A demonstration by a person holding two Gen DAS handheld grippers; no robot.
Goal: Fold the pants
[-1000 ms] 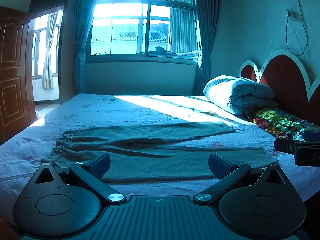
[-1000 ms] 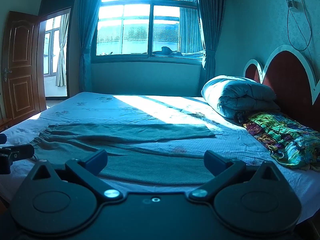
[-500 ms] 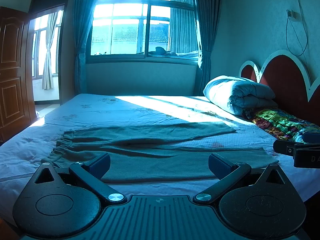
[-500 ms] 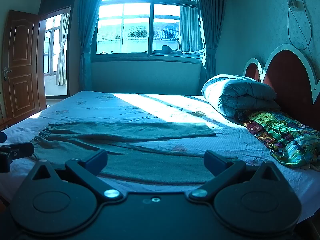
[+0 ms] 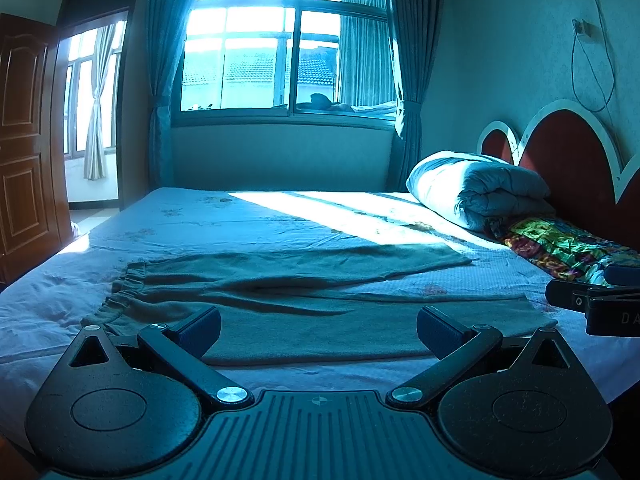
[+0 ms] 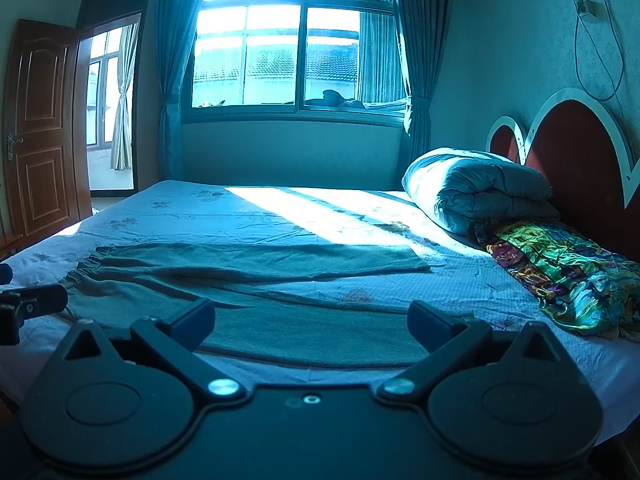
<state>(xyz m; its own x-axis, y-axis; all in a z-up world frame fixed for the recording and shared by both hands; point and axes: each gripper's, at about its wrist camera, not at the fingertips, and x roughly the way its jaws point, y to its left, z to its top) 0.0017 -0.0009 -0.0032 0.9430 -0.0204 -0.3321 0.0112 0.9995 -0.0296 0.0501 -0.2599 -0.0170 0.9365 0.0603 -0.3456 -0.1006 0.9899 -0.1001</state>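
A pair of grey-green pants (image 5: 288, 296) lies flat on the bed, waistband to the left and both legs running to the right; it also shows in the right wrist view (image 6: 256, 280). My left gripper (image 5: 318, 330) is open and empty, above the near leg's front edge. My right gripper (image 6: 310, 320) is open and empty, also over the near leg. The right gripper shows at the right edge of the left wrist view (image 5: 592, 304). The left gripper shows at the left edge of the right wrist view (image 6: 28, 304).
The bed (image 5: 248, 220) has a pale blue sheet. A rolled duvet (image 5: 476, 192) and a colourful cloth (image 6: 568, 268) lie by the red headboard (image 6: 576, 152) on the right. A window (image 5: 280, 40) is behind, a wooden door (image 6: 36, 128) at left.
Both grippers have barely moved. The right gripper has shifted slightly left in the left wrist view. The pants lie as before.
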